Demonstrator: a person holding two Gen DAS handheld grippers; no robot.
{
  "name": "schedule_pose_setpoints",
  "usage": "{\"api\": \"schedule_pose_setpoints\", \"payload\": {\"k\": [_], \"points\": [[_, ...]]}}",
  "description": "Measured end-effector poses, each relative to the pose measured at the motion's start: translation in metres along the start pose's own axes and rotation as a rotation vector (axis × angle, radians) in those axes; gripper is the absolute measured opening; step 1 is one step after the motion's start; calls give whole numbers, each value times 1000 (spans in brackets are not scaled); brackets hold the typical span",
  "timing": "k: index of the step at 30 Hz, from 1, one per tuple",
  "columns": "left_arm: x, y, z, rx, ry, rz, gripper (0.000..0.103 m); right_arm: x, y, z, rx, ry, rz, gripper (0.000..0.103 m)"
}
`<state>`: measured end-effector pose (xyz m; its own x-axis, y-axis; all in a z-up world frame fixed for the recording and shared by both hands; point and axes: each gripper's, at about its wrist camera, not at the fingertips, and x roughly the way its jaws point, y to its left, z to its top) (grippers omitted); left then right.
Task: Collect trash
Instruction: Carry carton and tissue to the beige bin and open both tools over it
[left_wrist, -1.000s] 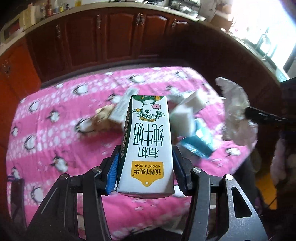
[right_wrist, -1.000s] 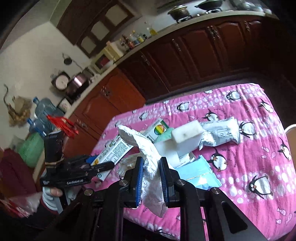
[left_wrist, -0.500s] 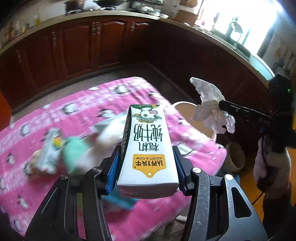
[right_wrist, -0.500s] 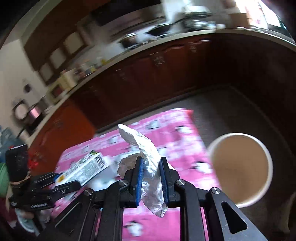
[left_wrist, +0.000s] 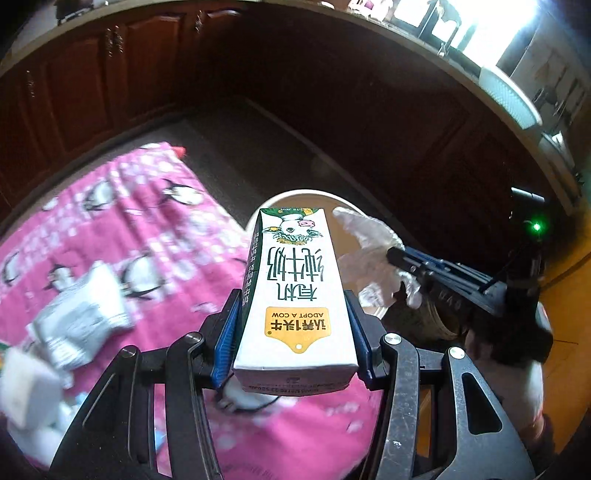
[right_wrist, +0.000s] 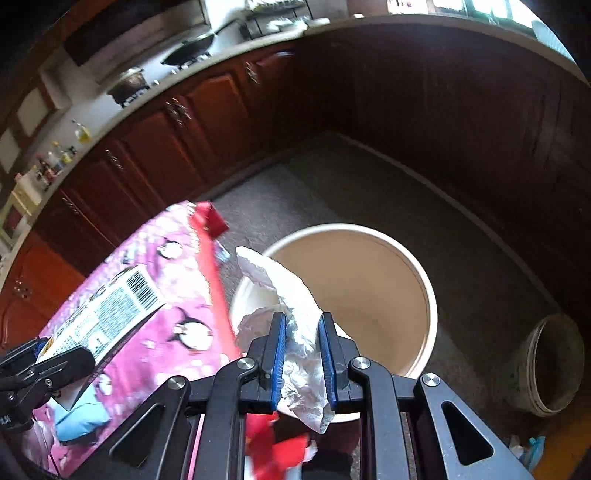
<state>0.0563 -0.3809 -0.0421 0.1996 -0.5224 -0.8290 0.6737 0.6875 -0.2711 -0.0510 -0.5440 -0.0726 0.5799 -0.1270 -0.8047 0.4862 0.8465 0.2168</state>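
Note:
My left gripper (left_wrist: 291, 332) is shut on a white and green milk carton (left_wrist: 295, 288), held over the table's right edge and pointing at the cream bucket (left_wrist: 266, 206) on the floor. My right gripper (right_wrist: 302, 347) is shut on a crumpled white plastic bag (right_wrist: 295, 325) and holds it above the near rim of the cream bucket (right_wrist: 413, 269). The right gripper (left_wrist: 402, 262) with the plastic bag (left_wrist: 365, 243) shows in the left wrist view, over the bucket. The carton (right_wrist: 107, 314) also shows at the left of the right wrist view.
The table has a pink penguin cloth (left_wrist: 140, 221) with a grey wrapper (left_wrist: 77, 317) and a white block (left_wrist: 26, 391) on it. A second, dirty bucket (right_wrist: 550, 365) stands on the floor to the right. Dark wood cabinets (right_wrist: 184, 147) surround the grey floor.
Both grippers have swung right, away from the table's middle, toward the cream bucket. The bag now hangs over the bucket's rim and the carton points at it.

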Motion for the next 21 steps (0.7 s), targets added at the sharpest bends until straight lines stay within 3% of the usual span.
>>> {"api": "schedule_pose_setpoints", "payload": {"k": [1, 2, 3, 5, 7, 12, 21], "points": [[8, -3, 2, 0, 2, 0, 51, 5, -4, 0, 2, 3, -19, 17], [13, -7, 4, -1, 4, -1, 51, 9, -8, 1, 6, 4, -26, 23], [19, -9, 5, 0, 7, -5, 51, 13, -12, 1, 13, 9, -39, 37], [32, -10, 5, 11, 26, -24, 52, 15, -18, 0, 36, 12, -52, 45], [39, -11, 3, 13, 36, -16, 58, 17, -23, -1, 58, 22, -45, 45], [41, -7, -3, 20, 40, 16, 61, 16, -31, -13, 84, 40, -28, 45], [1, 3, -16, 2, -5, 52, 61, 16, -6, -20, 48, 38, -13, 46]]}}
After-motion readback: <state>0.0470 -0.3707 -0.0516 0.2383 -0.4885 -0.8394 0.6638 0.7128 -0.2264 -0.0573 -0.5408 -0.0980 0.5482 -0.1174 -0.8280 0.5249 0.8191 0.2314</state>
